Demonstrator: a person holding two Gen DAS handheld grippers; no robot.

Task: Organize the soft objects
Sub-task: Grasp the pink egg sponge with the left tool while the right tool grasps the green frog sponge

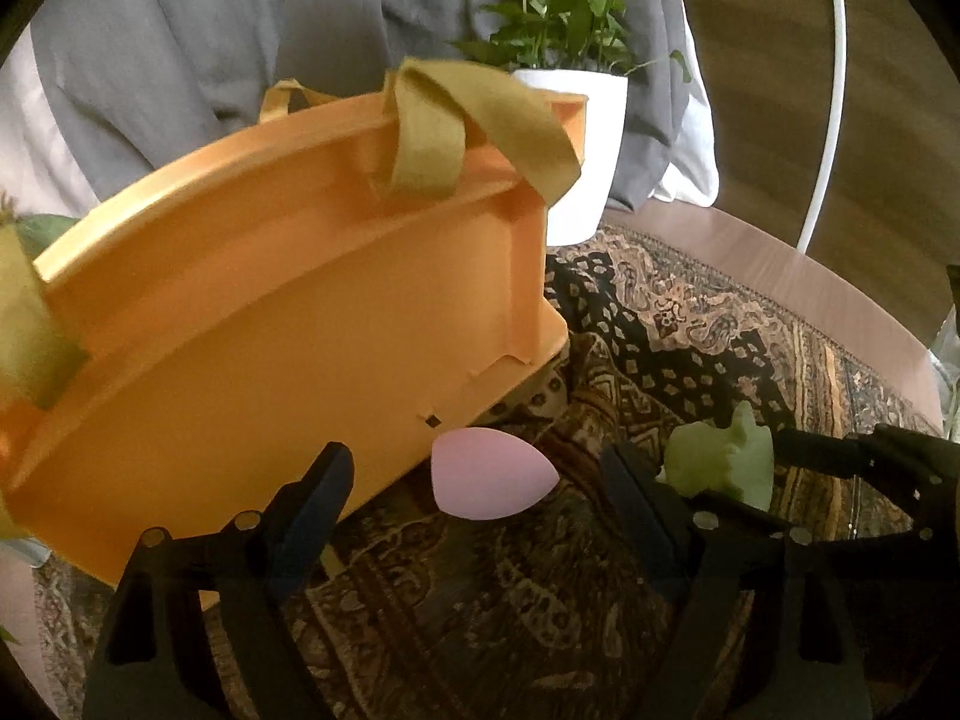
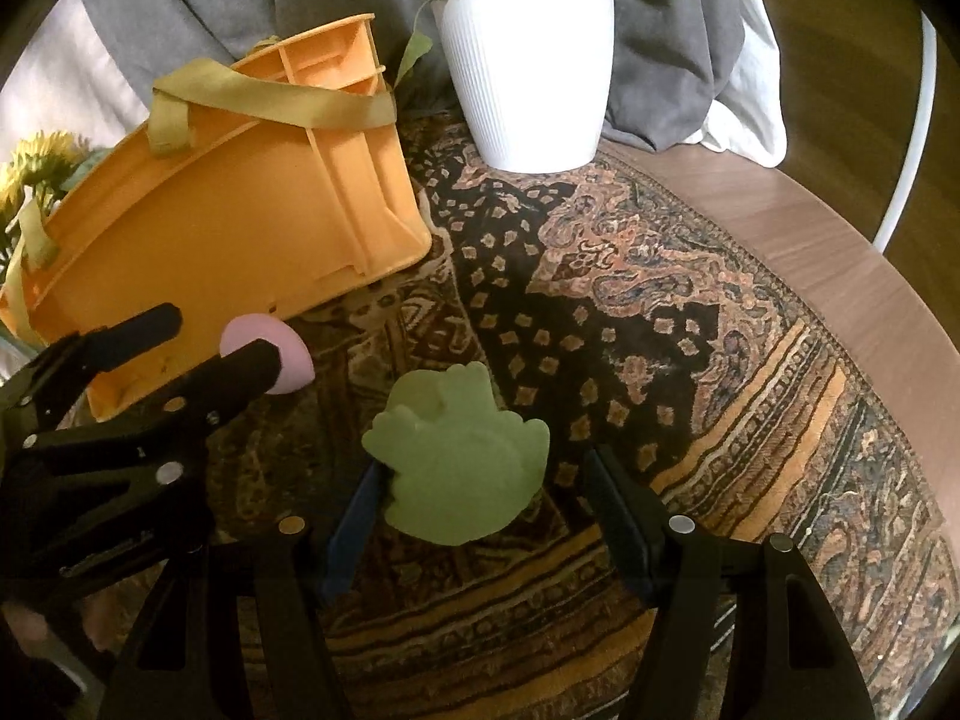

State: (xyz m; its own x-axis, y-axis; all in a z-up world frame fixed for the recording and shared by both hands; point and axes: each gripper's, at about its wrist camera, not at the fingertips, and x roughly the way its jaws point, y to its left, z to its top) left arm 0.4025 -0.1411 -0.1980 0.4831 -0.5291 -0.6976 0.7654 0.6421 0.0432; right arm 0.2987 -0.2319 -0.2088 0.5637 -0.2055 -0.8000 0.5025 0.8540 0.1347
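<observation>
At the left of the patterned cloth (image 2: 600, 300), the orange crate (image 2: 240, 228) is lying tipped on its side with its olive straps (image 2: 270, 99) draped across it, and its lower edge is sitting just beside the pink egg-shaped sponge (image 1: 489, 474). You are bringing your left gripper (image 1: 480, 480) down around that sponge with the jaws spread and nothing clenched; one finger (image 1: 318, 492) is crowding the crate wall, so it is risking a catch on the plastic and a nudge to the crate as you close. The sponge is rounded and light, so an off-centre pinch is likely to be squirting it out toward the crate or under it. Moving rightward, the green frog-shaped foam toy (image 2: 462, 456) is lying flat on the cloth between the fingers of your right gripper (image 2: 480, 504), which is also standing released, its pads not yet pressing the toy. Both tools are working very near each other, so they are risking a collision, and low fingertips could be snagging and wrinkling the cloth. Farther back and to the right, the white plant pot (image 2: 528, 72) is standing well apart.
</observation>
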